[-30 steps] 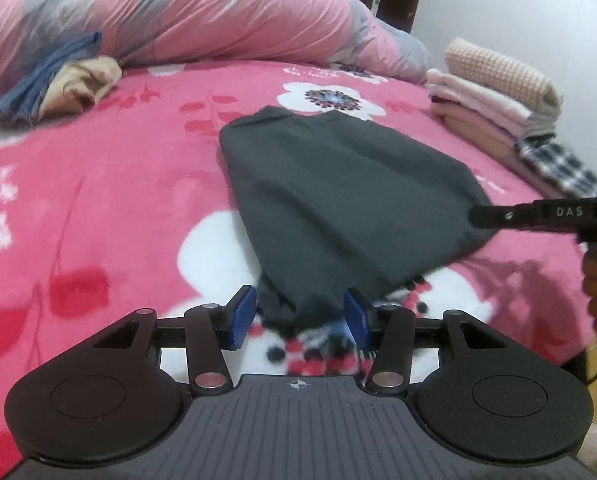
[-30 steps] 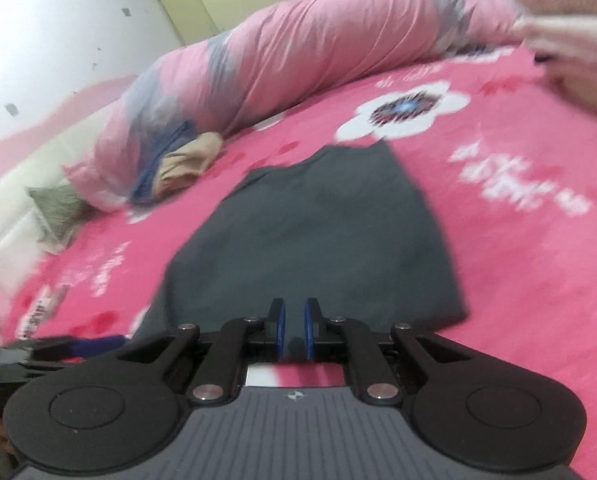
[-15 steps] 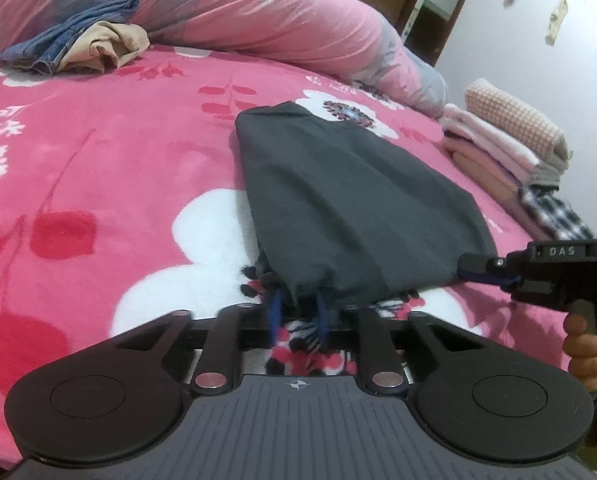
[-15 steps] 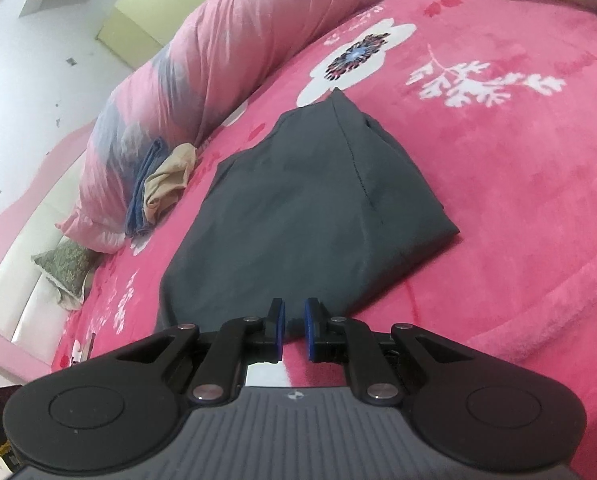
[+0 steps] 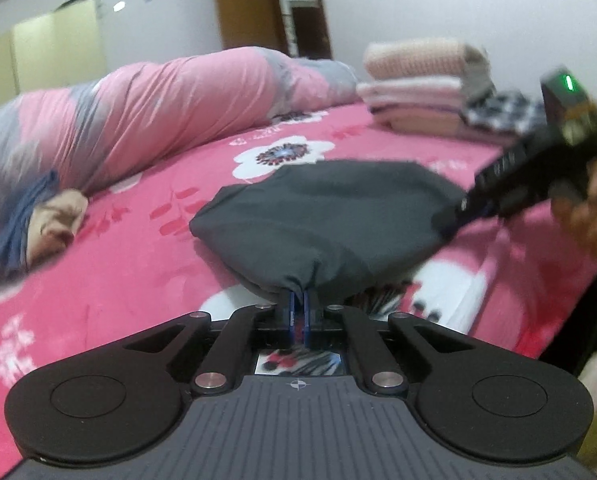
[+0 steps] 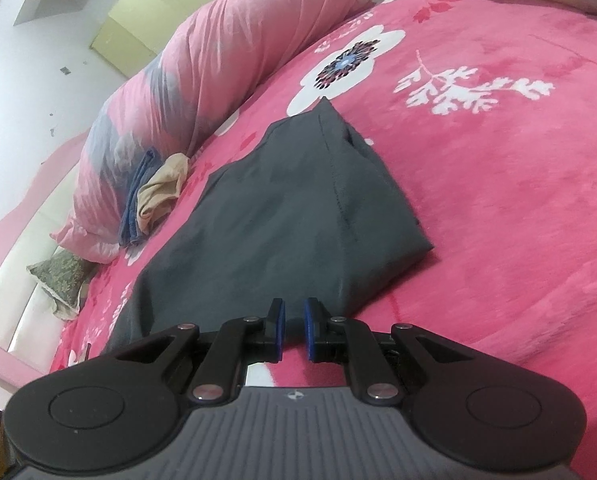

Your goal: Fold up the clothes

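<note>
Dark grey garment (image 5: 322,216), partly folded, lying on pink floral blanket (image 5: 110,280) near the bed's front edge; near hem raised off the blanket at two corners.

Left gripper (image 5: 297,304): blue pads nearly together, pinching a bunched tuft of the garment's near-left corner. Right gripper (image 6: 293,326): pads narrowly parted, dark cloth between them at the near-right corner; in the left wrist view, tip buried in the garment's right edge (image 5: 452,216), so judged clamped on the fabric.

Handling, as judged:
- Light, limp, thin knit or woven cloth; sags between the two hold points, keeps no shape unsupported.
- Not fragile; low slip risk against rubber pads, but layered edges liable to separate if only the top layer is caught.
- Best hold: both near corners, all layers pinched together, close to the hem. Visible seam (image 6: 336,184) along the right half usable as a fold reference.
- Even tension between corners required to carry the edge toward the far end without wrinkling.

Containers: none in view. Finished items kept as an open stack of folded clothes (image 5: 426,88) at the far right of the bed. Loose blue and beige garments (image 6: 154,196) beside the rolled pink quilt (image 6: 234,52), apparently not yet folded.
</note>
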`<state>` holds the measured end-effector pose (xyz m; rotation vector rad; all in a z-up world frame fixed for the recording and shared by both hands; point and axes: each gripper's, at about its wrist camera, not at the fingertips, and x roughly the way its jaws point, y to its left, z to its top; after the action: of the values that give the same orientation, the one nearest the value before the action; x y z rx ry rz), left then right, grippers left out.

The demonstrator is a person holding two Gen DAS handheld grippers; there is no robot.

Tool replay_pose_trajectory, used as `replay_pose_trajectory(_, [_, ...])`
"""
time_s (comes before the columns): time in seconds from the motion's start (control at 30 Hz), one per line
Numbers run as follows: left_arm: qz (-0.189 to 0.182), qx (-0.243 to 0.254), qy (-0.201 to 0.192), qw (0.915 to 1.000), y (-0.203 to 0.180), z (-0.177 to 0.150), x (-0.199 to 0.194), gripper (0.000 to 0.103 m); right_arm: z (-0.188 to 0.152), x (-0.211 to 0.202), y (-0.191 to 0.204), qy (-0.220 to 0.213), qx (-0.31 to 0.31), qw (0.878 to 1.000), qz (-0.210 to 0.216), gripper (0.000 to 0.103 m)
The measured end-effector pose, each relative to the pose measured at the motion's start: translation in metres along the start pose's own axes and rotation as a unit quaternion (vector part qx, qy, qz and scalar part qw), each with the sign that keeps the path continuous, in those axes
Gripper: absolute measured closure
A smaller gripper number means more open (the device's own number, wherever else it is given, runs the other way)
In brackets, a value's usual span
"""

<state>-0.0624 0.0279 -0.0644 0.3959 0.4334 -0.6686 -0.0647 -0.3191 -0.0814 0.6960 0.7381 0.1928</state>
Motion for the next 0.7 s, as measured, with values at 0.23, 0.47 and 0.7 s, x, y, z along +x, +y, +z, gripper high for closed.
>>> replay_pose_trajectory(0.23, [-0.008,0.006,0.020,0.9997,0.008,-0.017,0.006,0.102,0.001,0.002,-0.001,0.001,-0.006,1.000,-0.007,0.093])
replay_pose_trajectory(0.47, [-0.010,0.006,0.008,0.9999,0.014,-0.018,0.000,0.102,0.001,0.002,0.001,0.000,-0.012,1.000,-0.015,0.093])
replay_pose_trajectory(0.7, [0.000,-0.028,0.032,0.9991,0.019,-0.034,0.006,0.101,0.000,0.001,0.005,0.001,-0.030,0.999,-0.027,0.093])
